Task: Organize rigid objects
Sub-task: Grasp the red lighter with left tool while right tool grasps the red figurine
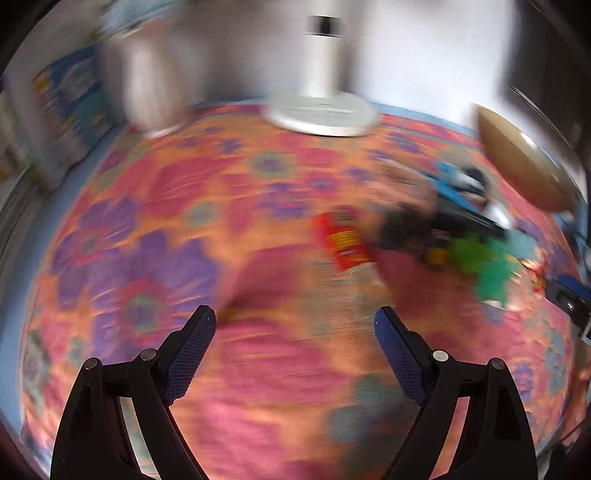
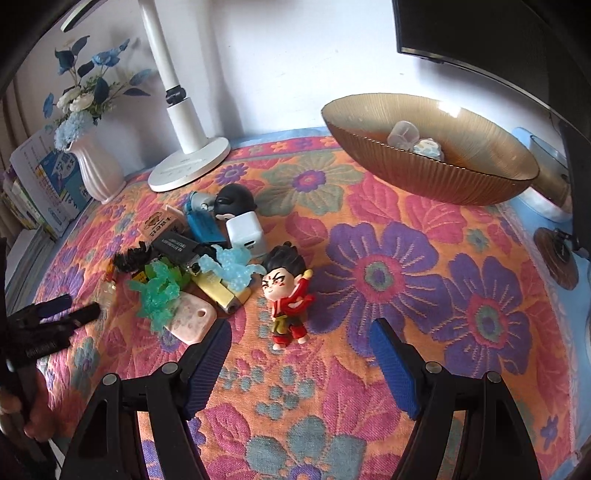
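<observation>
A pile of small rigid objects lies on the flowered cloth: a red-clad figurine (image 2: 288, 295), a white charger cube (image 2: 245, 234), a black round toy (image 2: 234, 201), green (image 2: 159, 291) and blue (image 2: 232, 266) plastic pieces, a yellow lighter (image 2: 221, 291), a pink tag (image 2: 190, 319). A brown glass bowl (image 2: 480, 184) at the back right holds two small items. My right gripper (image 2: 299, 336) is open, just in front of the figurine. My left gripper (image 1: 295, 325) is open and empty; its view is blurred, with the pile (image 1: 461, 236) at the right and a red packet (image 1: 343, 240). It also shows in the right wrist view (image 2: 68, 308).
A white lamp base (image 2: 188, 166) and a white vase with blue flowers (image 2: 98, 170) stand at the back left. Books (image 2: 44, 184) lean at the far left. A dark monitor (image 2: 480, 33) hangs at the upper right. A round wooden coaster (image 2: 557, 258) lies at the right edge.
</observation>
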A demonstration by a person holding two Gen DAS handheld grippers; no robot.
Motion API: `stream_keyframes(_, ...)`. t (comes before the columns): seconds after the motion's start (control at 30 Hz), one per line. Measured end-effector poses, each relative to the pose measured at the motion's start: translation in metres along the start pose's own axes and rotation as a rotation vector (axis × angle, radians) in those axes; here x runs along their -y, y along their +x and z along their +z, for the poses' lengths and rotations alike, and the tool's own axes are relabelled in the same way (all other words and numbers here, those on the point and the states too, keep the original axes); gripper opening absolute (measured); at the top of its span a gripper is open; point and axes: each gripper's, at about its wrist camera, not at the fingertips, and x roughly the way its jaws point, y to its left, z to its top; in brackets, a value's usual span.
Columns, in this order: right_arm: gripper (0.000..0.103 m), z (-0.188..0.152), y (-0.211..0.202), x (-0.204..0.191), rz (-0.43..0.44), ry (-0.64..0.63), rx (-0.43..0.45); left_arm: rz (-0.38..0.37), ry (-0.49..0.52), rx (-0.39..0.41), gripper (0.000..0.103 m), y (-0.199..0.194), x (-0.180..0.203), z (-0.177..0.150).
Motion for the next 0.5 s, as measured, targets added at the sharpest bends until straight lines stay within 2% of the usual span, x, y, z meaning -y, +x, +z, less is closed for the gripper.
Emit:
stream_keyframes(0.1, 0.072, 0.001, 0.002, -0.001, 0.008, -0.002, 0.007, -0.051, -0.017, -0.01, 0.085, -0.003, -0.015, 0.001)
stream_keyframes(0.17, 0.065, 0.002, 0.005, -0.001, 0.013, 0.0, 0.008, -0.097, 0.004, 0.005, 0.085, -0.005, -0.007, 0.005)
stream_keyframes(0.27, 0.064, 0.002, 0.009, 0.004, 0.025, 0.018, -0.003, -0.144, 0.022, -0.004, 0.085, 0.006, 0.012, 0.014)
stream_keyframes(0.43, 0.063, 0.005, 0.014, 0.01, 0.021, 0.024, -0.016, -0.049, 0.082, 0.007, 0.077, 0.02, 0.036, 0.021)
stream_keyframes(0.5, 0.059, 0.009, 0.018, 0.008, 0.016, 0.014, -0.02, -0.053, 0.093, 0.013, 0.063, 0.022, 0.036, 0.025)
